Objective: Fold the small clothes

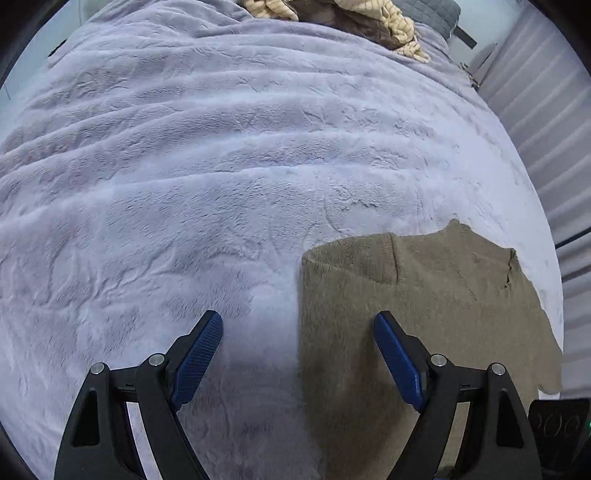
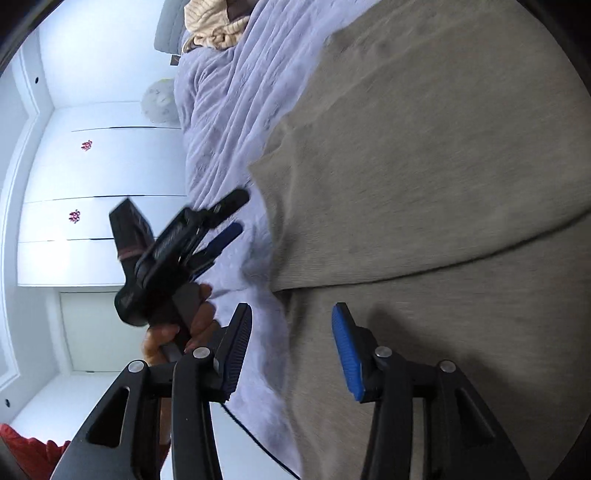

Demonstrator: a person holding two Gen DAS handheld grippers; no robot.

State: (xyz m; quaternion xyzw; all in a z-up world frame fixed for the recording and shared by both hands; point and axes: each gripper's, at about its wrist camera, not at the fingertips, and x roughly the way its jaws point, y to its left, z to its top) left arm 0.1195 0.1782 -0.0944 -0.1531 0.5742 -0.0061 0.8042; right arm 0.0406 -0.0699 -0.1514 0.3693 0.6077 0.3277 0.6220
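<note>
Partly cut off, the brown garment lies under both open grippers.

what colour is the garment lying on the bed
Taupe, a greyish brown garment; shows best in the left wrist view.

One taupe knitted garment lies on the one lilac fleece blanket. One heap of cream and brown clothes sits at the blanket's far edge. Two grippers show: the left gripper and the right gripper. Two red ornaments mark the white cupboard doors beyond the blanket.
</note>
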